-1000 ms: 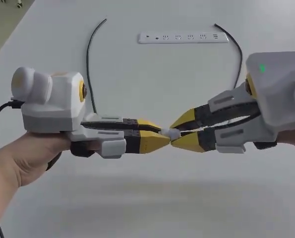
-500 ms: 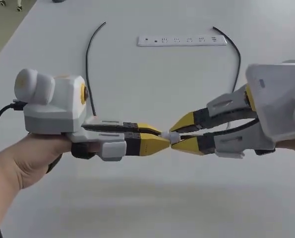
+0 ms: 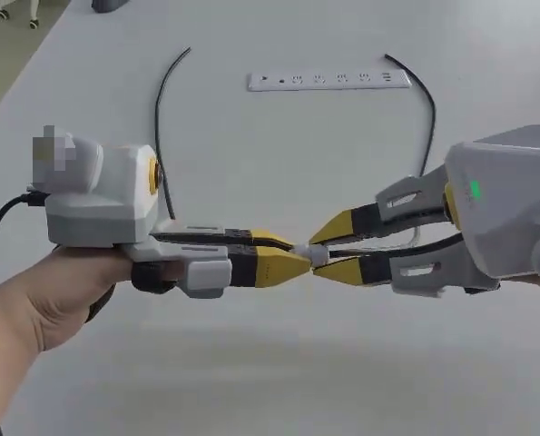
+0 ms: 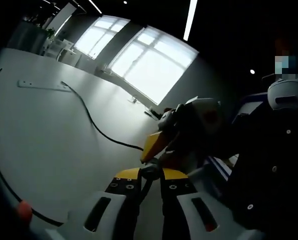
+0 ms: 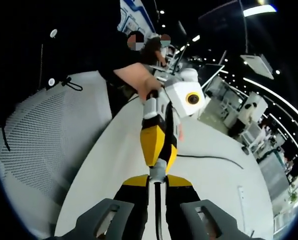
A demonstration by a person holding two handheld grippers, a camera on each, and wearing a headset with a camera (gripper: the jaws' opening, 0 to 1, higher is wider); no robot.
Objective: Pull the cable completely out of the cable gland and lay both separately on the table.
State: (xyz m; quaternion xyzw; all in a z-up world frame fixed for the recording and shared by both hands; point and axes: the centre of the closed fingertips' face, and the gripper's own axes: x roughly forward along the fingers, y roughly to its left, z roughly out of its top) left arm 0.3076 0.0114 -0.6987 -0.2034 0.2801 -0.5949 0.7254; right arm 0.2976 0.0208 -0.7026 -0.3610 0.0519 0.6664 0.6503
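A small white cable gland (image 3: 316,257) is held in the air above the white table (image 3: 270,363), between the tips of both grippers. My left gripper (image 3: 302,258) comes in from the left and is shut on the gland (image 4: 150,171). My right gripper (image 3: 323,256) faces it from the right, shut on the black cable (image 5: 156,205) just behind the gland (image 5: 158,172). This cable runs back between the right jaws. The two grippers meet tip to tip, and the left gripper (image 5: 159,157) stands straight ahead in the right gripper view.
A white power strip (image 3: 328,80) lies at the far side of the table. A black cable (image 3: 430,118) curves from near its right end to behind my right gripper. Another black cable (image 3: 159,118) lies at the left and passes behind my left gripper.
The right gripper's body has dropped a little and lies more level. The tips stay together on the gland and cable. The camera has shifted slightly.
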